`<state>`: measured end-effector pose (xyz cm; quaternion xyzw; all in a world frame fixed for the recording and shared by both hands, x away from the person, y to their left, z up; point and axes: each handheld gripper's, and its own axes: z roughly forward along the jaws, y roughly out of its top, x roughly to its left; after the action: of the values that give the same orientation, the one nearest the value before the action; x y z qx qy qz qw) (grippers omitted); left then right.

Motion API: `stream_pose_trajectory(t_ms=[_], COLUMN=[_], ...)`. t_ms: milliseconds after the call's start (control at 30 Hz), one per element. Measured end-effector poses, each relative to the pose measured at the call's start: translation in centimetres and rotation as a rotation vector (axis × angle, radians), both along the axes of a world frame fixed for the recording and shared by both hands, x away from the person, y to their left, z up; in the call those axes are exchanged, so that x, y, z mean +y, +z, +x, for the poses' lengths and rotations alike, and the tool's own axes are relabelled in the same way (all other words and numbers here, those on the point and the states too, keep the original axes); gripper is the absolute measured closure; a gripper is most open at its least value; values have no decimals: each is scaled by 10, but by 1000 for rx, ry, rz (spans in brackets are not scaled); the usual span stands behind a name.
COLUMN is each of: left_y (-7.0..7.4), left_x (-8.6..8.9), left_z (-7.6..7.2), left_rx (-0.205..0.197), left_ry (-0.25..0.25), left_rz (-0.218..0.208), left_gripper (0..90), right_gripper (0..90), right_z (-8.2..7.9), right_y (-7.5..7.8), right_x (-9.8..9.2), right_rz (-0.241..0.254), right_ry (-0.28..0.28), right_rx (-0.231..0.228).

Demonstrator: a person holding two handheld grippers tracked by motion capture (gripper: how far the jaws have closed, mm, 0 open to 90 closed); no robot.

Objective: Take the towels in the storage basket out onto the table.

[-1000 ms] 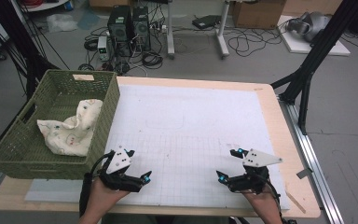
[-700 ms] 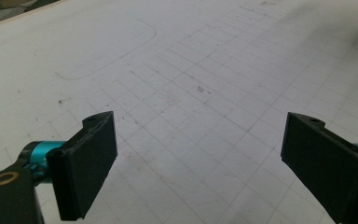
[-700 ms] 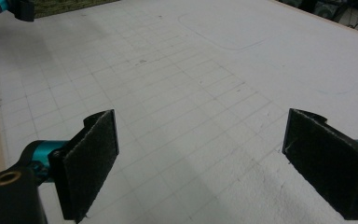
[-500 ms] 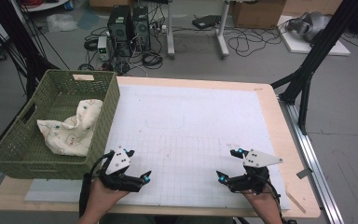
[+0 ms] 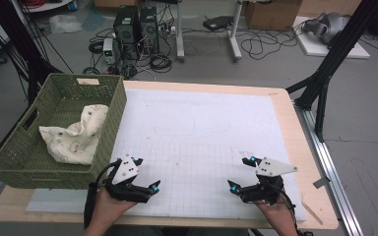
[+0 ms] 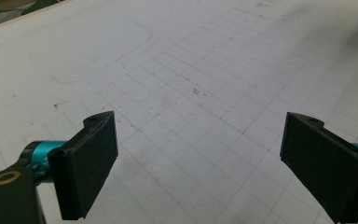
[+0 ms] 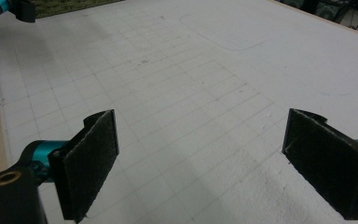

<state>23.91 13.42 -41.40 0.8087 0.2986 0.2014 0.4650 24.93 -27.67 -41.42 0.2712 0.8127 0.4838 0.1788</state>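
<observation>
While both tongs are held wide open and empty, the left gripper (image 5: 146,175) and right gripper (image 5: 241,174) are poised over the mat (image 5: 197,132); the cloth (image 5: 76,135) is located in the basket (image 5: 39,169), just beyond the left gripper.

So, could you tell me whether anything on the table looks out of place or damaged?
Nothing stands out. The cloth lies crumpled inside the green basket, and the left gripper and right gripper are open over the white mat.

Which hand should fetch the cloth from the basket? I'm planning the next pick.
Left. The left tool sits open beside the green woven basket holding the cream patterned cloth; the right tool is farther away.
</observation>
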Motion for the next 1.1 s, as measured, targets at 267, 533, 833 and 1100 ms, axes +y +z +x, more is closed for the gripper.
stream_pose_trajectory(t_ms=[267, 533, 833, 1100], left_y=[0, 4, 16, 30], left_x=[0, 2, 1, 2], left_z=[0, -1, -4, 1], left_rx=[1, -1, -17, -8], left_ry=[-6, -12, -27, -61], left_rz=[1, -14, -43, -68], left_gripper=[120, 139, 140, 154], right_gripper=[98, 98, 98, 98], right_z=[0, 0, 0, 0], right_y=[0, 1, 1, 2], right_x=[0, -1, -2, -3], right_rz=[4, 4, 13, 29], right_ry=[3, 0, -5, -15], right_rx=[-2, -5, -4, -3])
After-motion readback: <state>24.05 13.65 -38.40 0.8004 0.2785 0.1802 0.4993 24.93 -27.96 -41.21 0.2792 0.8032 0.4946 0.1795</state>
